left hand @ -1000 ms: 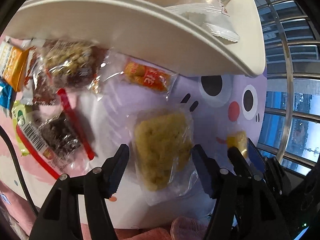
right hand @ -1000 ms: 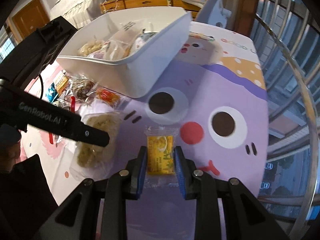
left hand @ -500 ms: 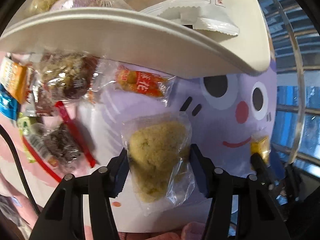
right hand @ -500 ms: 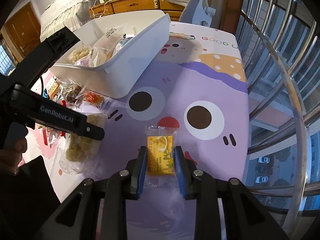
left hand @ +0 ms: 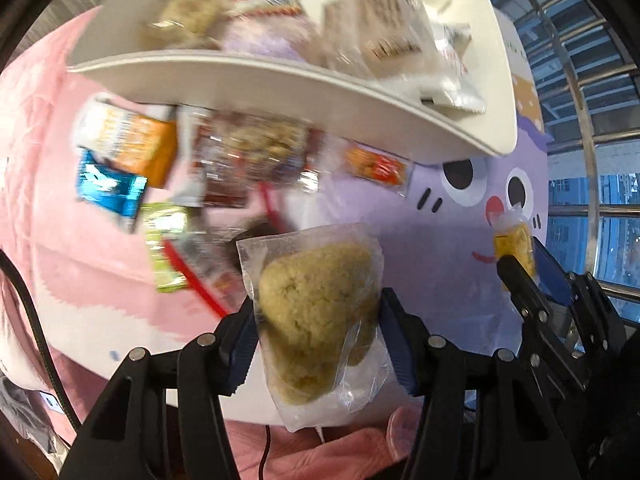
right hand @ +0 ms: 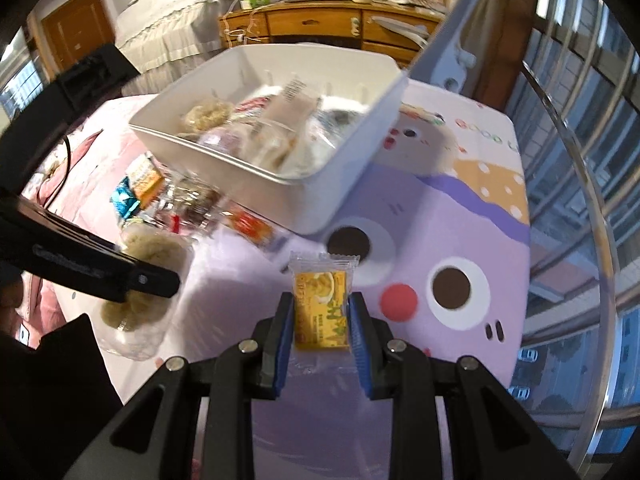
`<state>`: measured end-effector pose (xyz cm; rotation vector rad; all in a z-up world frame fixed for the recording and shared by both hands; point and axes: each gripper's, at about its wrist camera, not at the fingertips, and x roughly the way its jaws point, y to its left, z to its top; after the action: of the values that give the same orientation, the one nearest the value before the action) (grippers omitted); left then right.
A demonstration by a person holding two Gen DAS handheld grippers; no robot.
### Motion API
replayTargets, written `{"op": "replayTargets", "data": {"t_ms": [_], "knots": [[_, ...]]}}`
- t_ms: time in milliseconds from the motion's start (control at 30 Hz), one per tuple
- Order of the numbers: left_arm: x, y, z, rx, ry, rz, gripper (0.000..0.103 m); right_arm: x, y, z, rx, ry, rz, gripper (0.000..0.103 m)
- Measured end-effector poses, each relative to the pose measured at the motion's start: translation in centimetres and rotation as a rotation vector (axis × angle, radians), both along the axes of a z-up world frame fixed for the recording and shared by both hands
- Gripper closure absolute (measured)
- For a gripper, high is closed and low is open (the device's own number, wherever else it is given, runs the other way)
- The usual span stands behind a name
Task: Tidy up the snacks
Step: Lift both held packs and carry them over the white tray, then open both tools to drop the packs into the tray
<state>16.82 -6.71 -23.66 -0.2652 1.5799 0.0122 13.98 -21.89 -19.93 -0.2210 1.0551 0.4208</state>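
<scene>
Behind the table [right hand: 460, 240], with its pink and purple cartoon-face cloth, stand a wooden dresser [right hand: 320, 24] and a window railing [right hand: 580, 160]. On the table sits a white bin [right hand: 360, 168] already holding several wrapped snacks. Just beside its near wall lies a loose pile of snack packets [left hand: 168, 168], blurred in both views. The left tongs [left hand: 316, 332] are clamped on a clear bag with a pale crumbly cake [left hand: 316, 312], held clear of the cloth. The right tongs [right hand: 322, 320] are closed narrowly on a small yellow packet [right hand: 320, 308], also off the table.
</scene>
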Motion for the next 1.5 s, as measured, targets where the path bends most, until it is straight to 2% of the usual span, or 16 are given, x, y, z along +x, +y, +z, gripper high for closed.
{"op": "replayTargets", "data": {"t_ms": [267, 600, 1000, 1233, 1367, 1400, 1433, 1500], "knots": [[0.4, 5.2, 5.2, 0.008, -0.071, -0.009, 0.048, 0.0, 4.9, 2.4, 0.000, -0.052, 0.047, 0.076], [3.9, 10.8, 11.7, 0.026, -0.195, -0.125, 0.048, 1.4, 12.1, 5.3, 0.021, -0.124, 0.051, 0.076], [10.3, 13.5, 14.5, 0.035, -0.309, -0.237, 0.047, 5.6, 17.1, 7.7, 0.039, -0.205, -0.038, 0.075], [12.4, 14.2, 15.2, -0.029, -0.421, -0.284, 0.047, 7.7, 16.9, 7.4, 0.030, -0.215, -0.129, 0.075], [13.2, 14.5, 15.6, -0.082, -0.471, -0.266, 0.047, 8.5, 16.0, 7.7, 0.043, -0.218, -0.191, 0.075], [13.3, 14.6, 15.6, -0.093, -0.475, -0.259, 0.040, 8.6, 15.9, 7.7, 0.048, -0.215, -0.202, 0.074], [13.5, 14.8, 15.6, -0.108, -0.478, -0.249, 0.031, 8.8, 15.6, 7.7, 0.052, -0.205, -0.222, 0.067], [13.5, 14.9, 15.5, -0.108, -0.479, -0.248, 0.028, 8.8, 15.2, 7.5, 0.056, -0.185, -0.254, 0.053]]}}
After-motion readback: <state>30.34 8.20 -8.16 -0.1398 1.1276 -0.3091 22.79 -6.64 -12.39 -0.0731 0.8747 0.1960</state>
